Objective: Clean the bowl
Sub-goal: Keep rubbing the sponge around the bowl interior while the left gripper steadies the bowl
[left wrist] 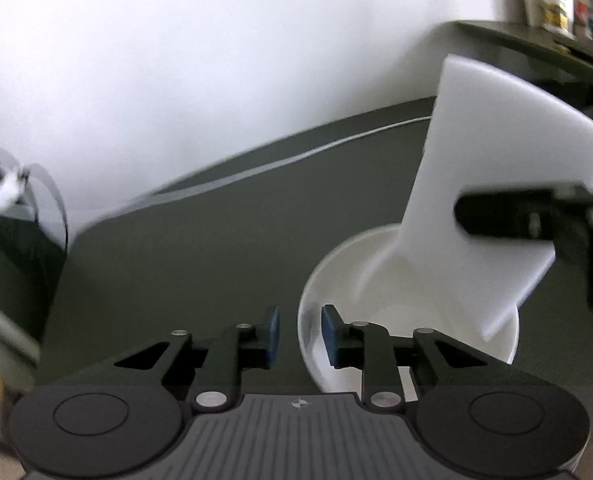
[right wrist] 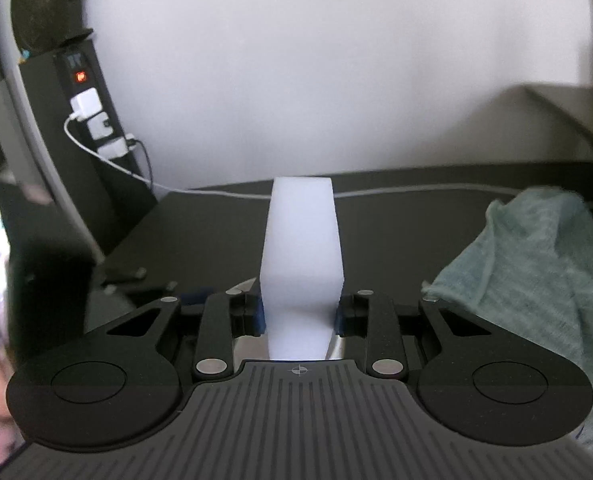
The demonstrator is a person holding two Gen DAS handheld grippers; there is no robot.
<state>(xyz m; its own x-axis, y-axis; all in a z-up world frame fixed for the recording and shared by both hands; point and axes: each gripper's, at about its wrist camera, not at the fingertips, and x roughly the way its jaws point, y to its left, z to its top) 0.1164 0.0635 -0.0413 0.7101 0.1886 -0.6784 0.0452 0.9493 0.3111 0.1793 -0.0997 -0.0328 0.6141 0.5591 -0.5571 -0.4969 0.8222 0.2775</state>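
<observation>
A white bowl point(left wrist: 336, 264) stands on the dark table point(left wrist: 200, 264). My left gripper point(left wrist: 299, 330) is open, its blue pads either side of the bowl's near-left rim with a small gap on each side. My right gripper point(right wrist: 300, 316) is shut on a white sponge block point(right wrist: 301, 248). In the left wrist view the sponge point(left wrist: 484, 152) stands tilted with its lower end inside the bowl, and one black finger point(left wrist: 496, 216) of the right gripper crosses it from the right. In the right wrist view only slivers of the bowl rim point(right wrist: 245, 283) show behind the sponge.
A teal towel point(right wrist: 536, 280) lies bunched on the table to the right. A white cable point(right wrist: 416, 191) runs along the table's back edge to a black power strip with chargers point(right wrist: 90, 116) at the left. A white wall stands behind; a shelf point(left wrist: 536, 40) is at the right.
</observation>
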